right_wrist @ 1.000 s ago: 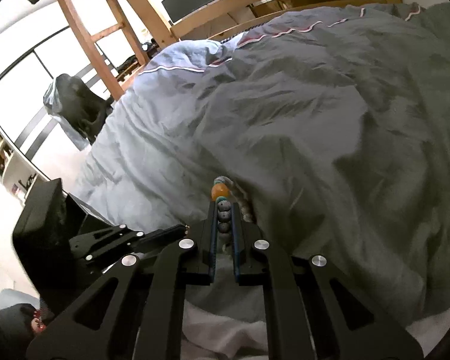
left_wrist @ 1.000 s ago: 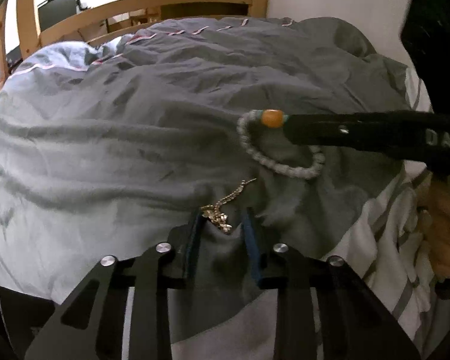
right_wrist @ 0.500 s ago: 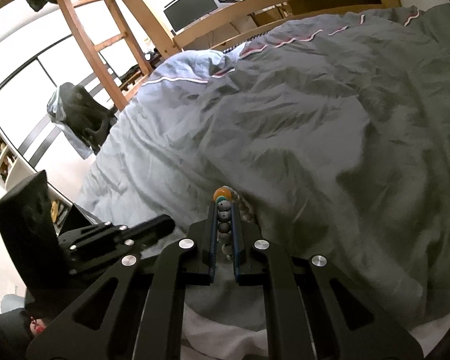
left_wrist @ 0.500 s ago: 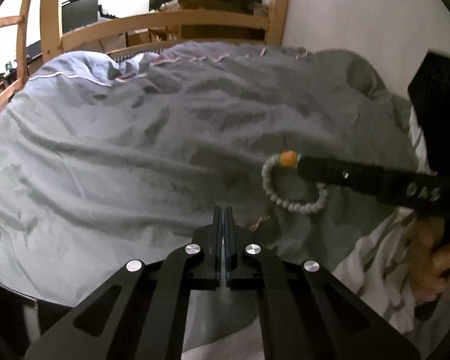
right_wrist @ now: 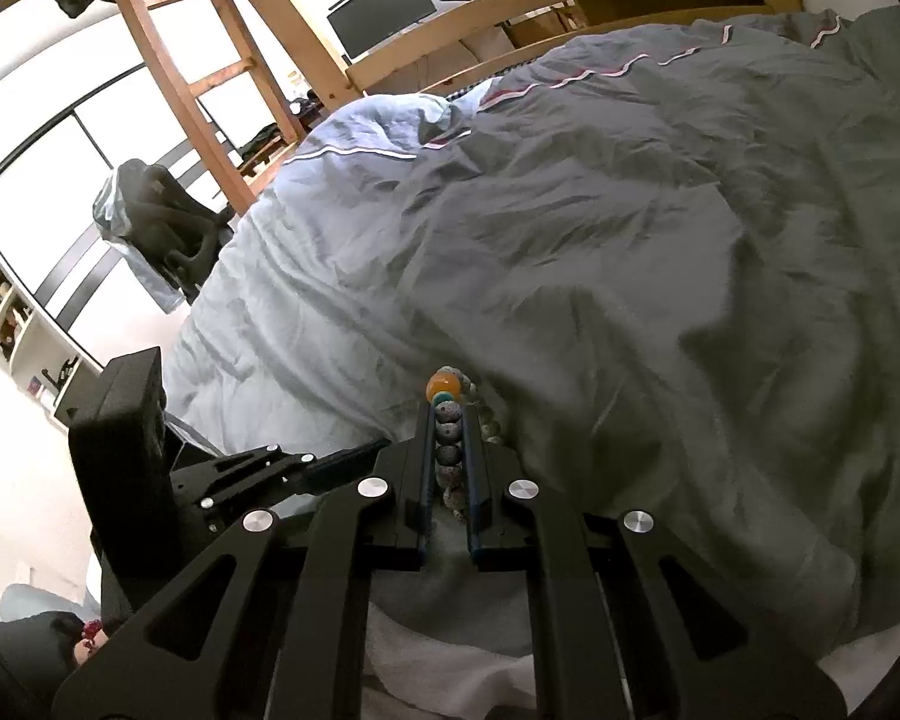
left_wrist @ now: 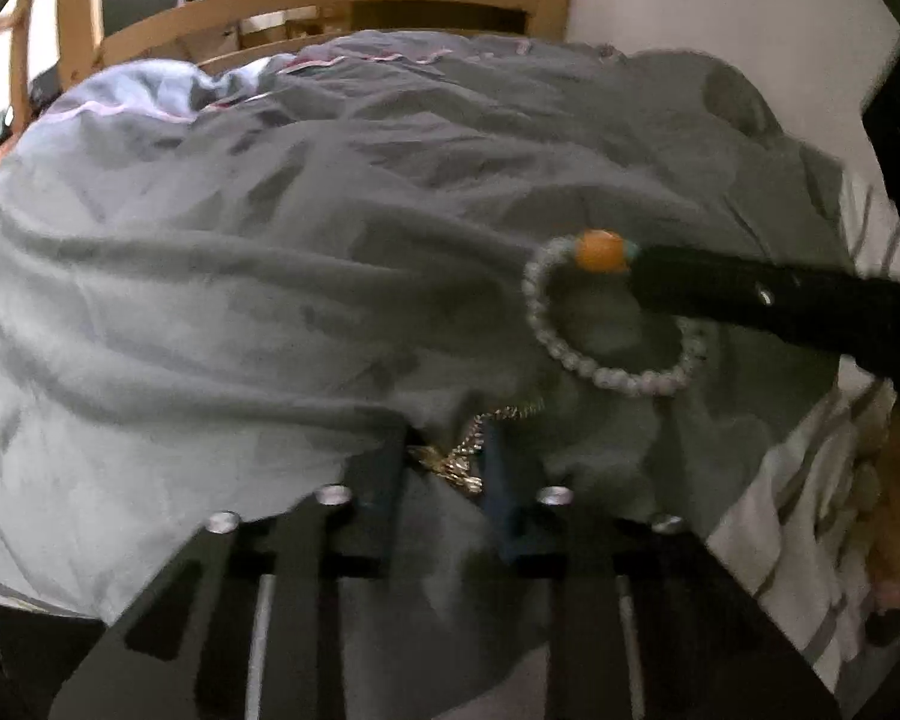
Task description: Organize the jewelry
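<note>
A grey bead bracelet (left_wrist: 606, 369) with one orange bead (left_wrist: 598, 250) hangs from my right gripper (right_wrist: 448, 414), which is shut on it; the bracelet (right_wrist: 448, 432) runs between the fingers in the right wrist view. A gold chain (left_wrist: 459, 450) lies bunched on the grey duvet (left_wrist: 270, 252) between the fingers of my left gripper (left_wrist: 447, 441), which is open around it. The right gripper's arm (left_wrist: 774, 300) crosses the left wrist view from the right, above the chain.
The wooden bed frame (right_wrist: 546, 6) stands at the far end, with a ladder (right_wrist: 210, 60) at the left. A striped white sheet (left_wrist: 810, 510) shows at the right. My left gripper's body (right_wrist: 150, 456) shows low left in the right wrist view.
My left gripper was open a second ago, shut half a second ago while raised, and is now open again and low over the gold chain. The right gripper keeps holding the bracelet.
</note>
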Demonstrator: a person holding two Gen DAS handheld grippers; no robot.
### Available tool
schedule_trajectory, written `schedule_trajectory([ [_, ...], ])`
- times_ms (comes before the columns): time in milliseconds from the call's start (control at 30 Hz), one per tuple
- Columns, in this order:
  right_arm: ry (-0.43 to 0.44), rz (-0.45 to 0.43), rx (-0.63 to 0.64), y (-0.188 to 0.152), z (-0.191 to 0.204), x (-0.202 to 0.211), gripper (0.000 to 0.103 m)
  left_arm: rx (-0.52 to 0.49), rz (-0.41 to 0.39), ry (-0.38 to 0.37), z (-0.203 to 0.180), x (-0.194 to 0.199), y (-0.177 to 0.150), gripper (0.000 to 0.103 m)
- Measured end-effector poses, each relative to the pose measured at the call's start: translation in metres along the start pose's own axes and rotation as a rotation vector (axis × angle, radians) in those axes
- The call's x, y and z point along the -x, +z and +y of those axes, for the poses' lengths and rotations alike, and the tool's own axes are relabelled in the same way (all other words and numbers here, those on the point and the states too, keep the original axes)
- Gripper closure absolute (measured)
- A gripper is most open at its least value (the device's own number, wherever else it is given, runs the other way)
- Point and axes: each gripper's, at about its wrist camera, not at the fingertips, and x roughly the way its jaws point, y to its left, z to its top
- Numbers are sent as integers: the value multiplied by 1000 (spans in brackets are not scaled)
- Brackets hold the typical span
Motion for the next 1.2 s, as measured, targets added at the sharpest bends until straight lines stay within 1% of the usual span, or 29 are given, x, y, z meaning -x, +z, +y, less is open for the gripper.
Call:
schedule_trajectory([
  [67, -2, -3, -4, 0, -1, 0, 94, 19, -15, 10, 5, 5, 3, 96],
  [100, -1, -3, -5, 1, -1, -1, 94, 29, -27, 16, 8, 9, 5, 97],
  [200, 1, -7, -4, 1, 0, 0, 94, 58, -67, 43, 15, 22, 10, 99],
  [300, 12, -19, 0, 1, 1, 3, 94, 88, -108, 36, 22, 39, 17, 99],
  [367, 19, -27, 3, 1, 1, 6, 94, 88, -125, 29, 21, 47, 22, 99],
  [433, 17, -29, 2, 2, 1, 7, 94, 71, -109, 8, 17, 48, 23, 99],
  [467, 17, -27, 1, 2, 1, 7, 94, 53, -88, -4, 13, 44, 21, 98],
  [533, 13, -21, 1, 1, 1, 6, 94, 32, -53, -9, 6, 33, 17, 77],
  [567, 13, -18, 0, 1, 1, 5, 94, 19, -30, 2, 2, 25, 14, 46],
  [600, 13, -17, 1, 1, 1, 5, 94, 7, -21, 20, -2, 18, 10, 35],
  [633, 12, -17, 3, 1, 1, 5, 94, -12, -7, 32, -5, 10, 6, 38],
  [667, 13, -16, 4, 1, 2, 5, 94, -21, 16, 37, -6, 4, 4, 44],
  [700, 13, -16, 4, 1, 2, 5, 94, -27, 39, 48, -5, -2, 1, 57],
  [733, 13, -15, 4, 1, 1, 4, 94, -25, 45, 56, -2, -4, 0, 60],
  [767, 12, -14, 3, 1, 1, 4, 94, -6, 46, 49, 3, -4, 1, 71],
  [800, 12, -14, 2, 1, 1, 4, 94, 19, 42, 53, 9, -3, 2, 88],
  [833, 14, -14, 1, 1, 1, 3, 94, 37, 42, 59, 13, -2, 4, 90],
  [900, 13, -16, 0, 1, 1, 3, 94, 90, 25, 56, 24, 4, 6, 90],
  [933, 13, -16, 1, 1, 1, 4, 94, 105, 12, 68, 28, 8, 8, 90],
  [1000, 15, -21, 2, 1, 2, 5, 94, 123, -6, 65, 31, 14, 11, 90],
  [1133, 19, -30, 2, 1, 1, 6, 94, 107, -68, 56, 26, 35, 18, 90],
  [1200, 23, -35, 2, 1, 2, 7, 94, 92, -81, 54, 22, 39, 20, 90],
])
